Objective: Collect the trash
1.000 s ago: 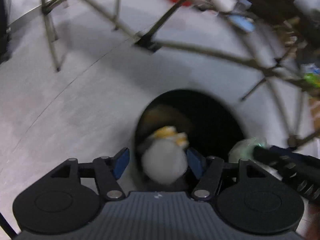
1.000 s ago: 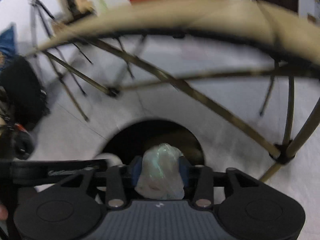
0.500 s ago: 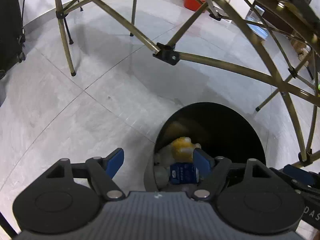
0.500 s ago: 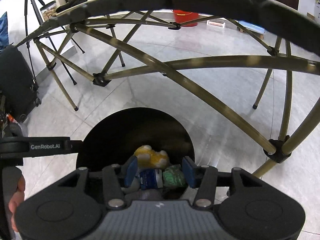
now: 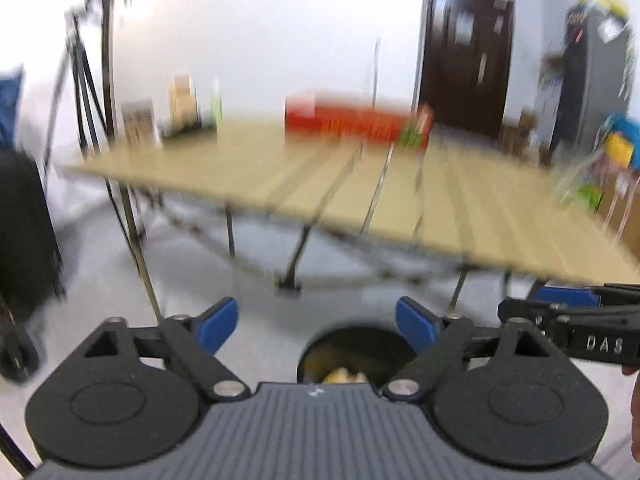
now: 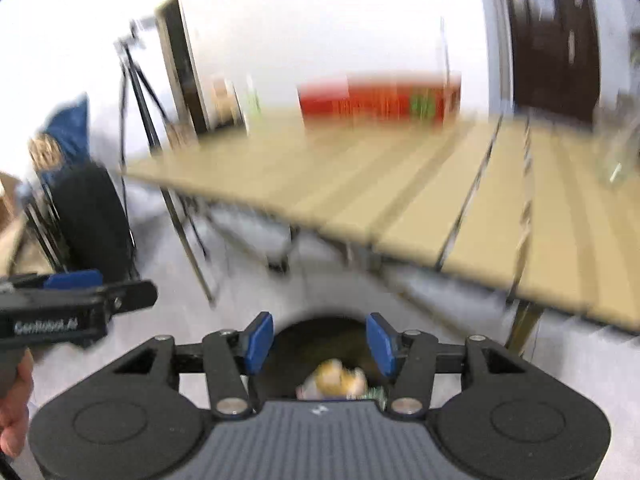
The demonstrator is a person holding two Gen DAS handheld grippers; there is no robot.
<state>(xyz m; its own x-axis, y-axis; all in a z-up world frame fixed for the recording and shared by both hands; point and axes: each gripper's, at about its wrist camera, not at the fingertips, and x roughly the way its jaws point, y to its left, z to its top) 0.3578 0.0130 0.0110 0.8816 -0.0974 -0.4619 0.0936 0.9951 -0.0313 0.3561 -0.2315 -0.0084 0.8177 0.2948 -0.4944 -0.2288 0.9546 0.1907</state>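
Room: blurred slatted table [image 5: 400,196] ahead of both claws.
Left claw [image 5: 316,326]: wide open, empty.
Right claw [image 6: 320,340]: open, empty.
Trash [image 6: 340,380]: below my fingertips, inside bin [image 6: 316,328].
Handling: probably light, soft; I'd pinch a crumpled fold.

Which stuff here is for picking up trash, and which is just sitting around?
For the job:
- black bin with trash inside
- left gripper, open, empty
- right gripper, open, empty

Just around:
- wooden table
- red box
- tripod
- dark door
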